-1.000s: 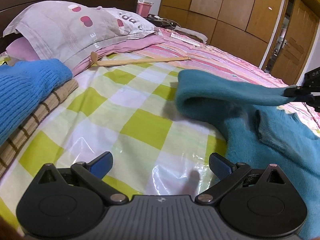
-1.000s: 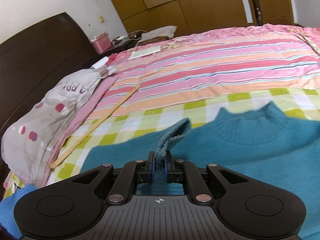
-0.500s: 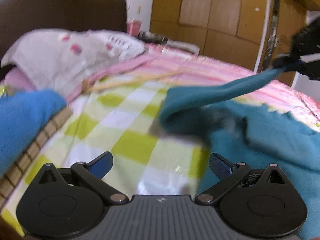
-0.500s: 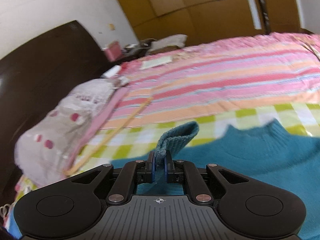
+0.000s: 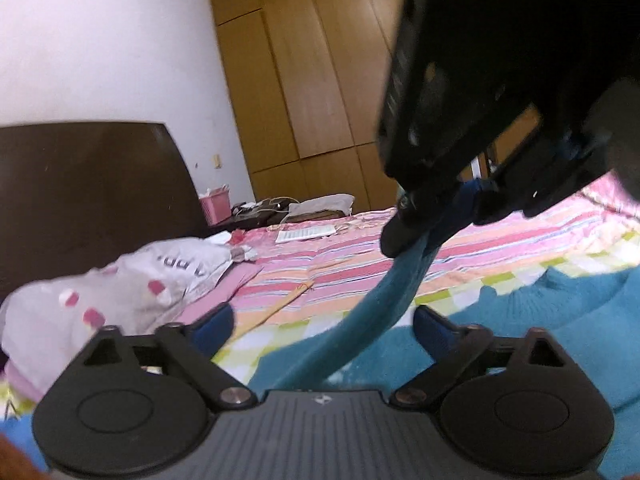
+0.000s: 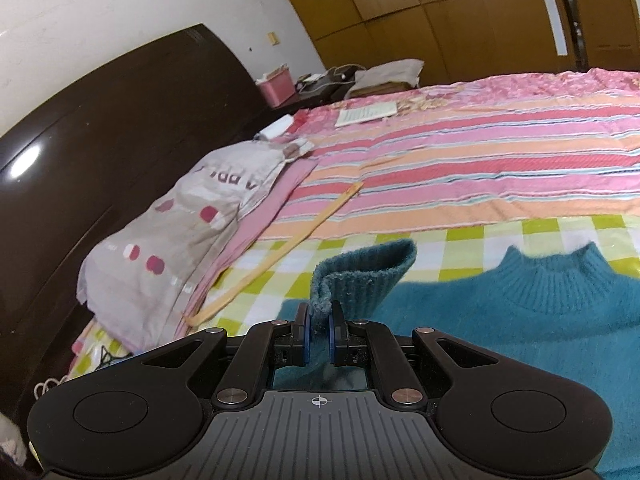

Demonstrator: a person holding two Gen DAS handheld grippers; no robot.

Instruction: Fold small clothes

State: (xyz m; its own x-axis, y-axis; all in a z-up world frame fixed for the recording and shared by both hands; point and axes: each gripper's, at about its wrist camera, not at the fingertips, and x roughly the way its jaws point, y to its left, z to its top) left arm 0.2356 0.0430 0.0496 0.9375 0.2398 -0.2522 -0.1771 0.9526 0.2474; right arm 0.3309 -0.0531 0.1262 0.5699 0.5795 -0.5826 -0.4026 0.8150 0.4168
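pillowcase print (image 6: 230, 174): large grey letters, seen inverted, partly folded under; not legible as a word
paper sheet on bed (image 6: 366, 113): print too small to read

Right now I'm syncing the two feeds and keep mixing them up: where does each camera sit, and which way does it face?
Left wrist: on the left tool, aimed across the bed toward the headboard and wardrobe; its open fingers flank the teal sleeve, the right tool looms above.
Right wrist: on the right tool, aimed down at the teal sweater; its fingers pinch the sleeve cuff.
Shared: sleeve, pillow, striped blanket, pink box.
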